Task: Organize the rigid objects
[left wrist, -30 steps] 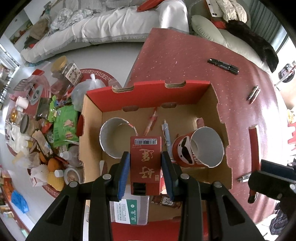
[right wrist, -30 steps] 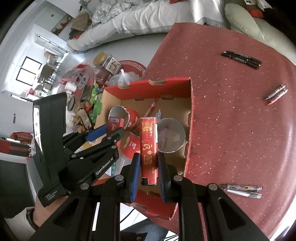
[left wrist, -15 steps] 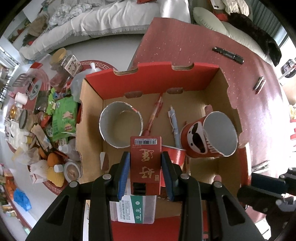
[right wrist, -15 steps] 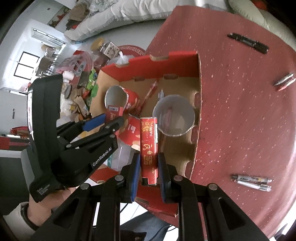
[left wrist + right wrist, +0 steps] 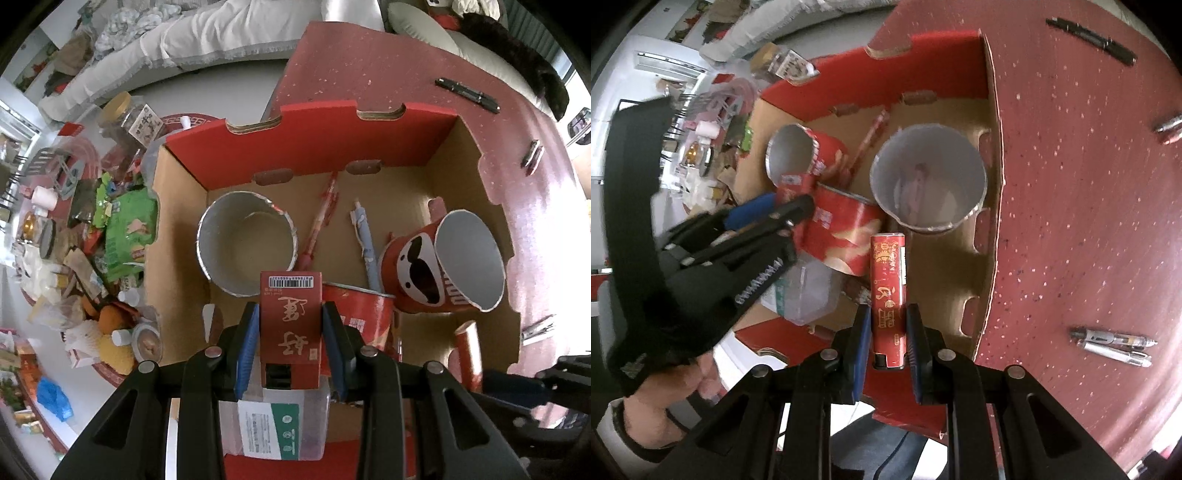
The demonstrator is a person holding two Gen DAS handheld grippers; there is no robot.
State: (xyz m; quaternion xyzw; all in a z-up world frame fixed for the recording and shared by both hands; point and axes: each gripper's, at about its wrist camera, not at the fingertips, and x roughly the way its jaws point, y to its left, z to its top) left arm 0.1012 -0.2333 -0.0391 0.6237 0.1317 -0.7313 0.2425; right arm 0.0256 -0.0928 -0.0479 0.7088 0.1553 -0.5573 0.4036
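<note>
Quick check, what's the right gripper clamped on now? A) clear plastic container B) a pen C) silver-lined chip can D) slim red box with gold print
D: the right gripper has its blue-padded fingers shut on the slim red box, held over the cardboard box.

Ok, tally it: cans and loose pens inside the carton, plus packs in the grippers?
Cans: 3 (silver-lined can, middle red can, moustache can)
Pens: 2 (red pen, blue pen)
Red packs: 2 (wide pack in left gripper, slim pack in right gripper)
Total: 7
</note>
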